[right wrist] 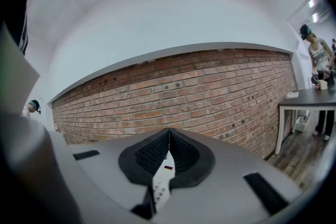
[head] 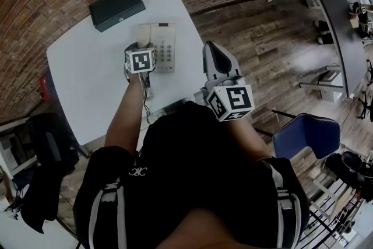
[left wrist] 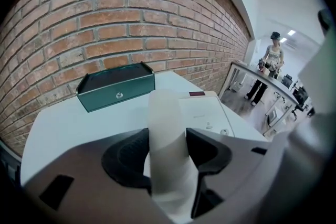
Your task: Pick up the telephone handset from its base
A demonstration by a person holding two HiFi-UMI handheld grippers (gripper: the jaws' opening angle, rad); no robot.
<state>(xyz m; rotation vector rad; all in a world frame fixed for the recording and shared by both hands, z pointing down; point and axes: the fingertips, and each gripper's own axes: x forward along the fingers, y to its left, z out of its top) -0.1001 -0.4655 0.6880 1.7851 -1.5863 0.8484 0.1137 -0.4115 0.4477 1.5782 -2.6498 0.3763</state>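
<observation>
A beige telephone base [head: 164, 46] with a keypad sits on the white table [head: 87, 79]. Its handset [head: 143, 36] lies in the cradle on the base's left side. My left gripper [head: 139, 48] is lowered over the handset. In the left gripper view the handset [left wrist: 167, 123] runs up between the two black pads of the gripper [left wrist: 167, 152], which stands open around it, the pads close at its sides. The base [left wrist: 206, 113] shows just to the right. My right gripper [head: 212, 51] hovers off the table's right edge, shut and empty [right wrist: 168, 136].
A black box [head: 116, 6] [left wrist: 116, 86] stands at the table's back, against the brick wall. On the right are a blue chair [head: 306, 134] and a dark desk [head: 332, 14]. A person [left wrist: 270, 68] stands at that desk.
</observation>
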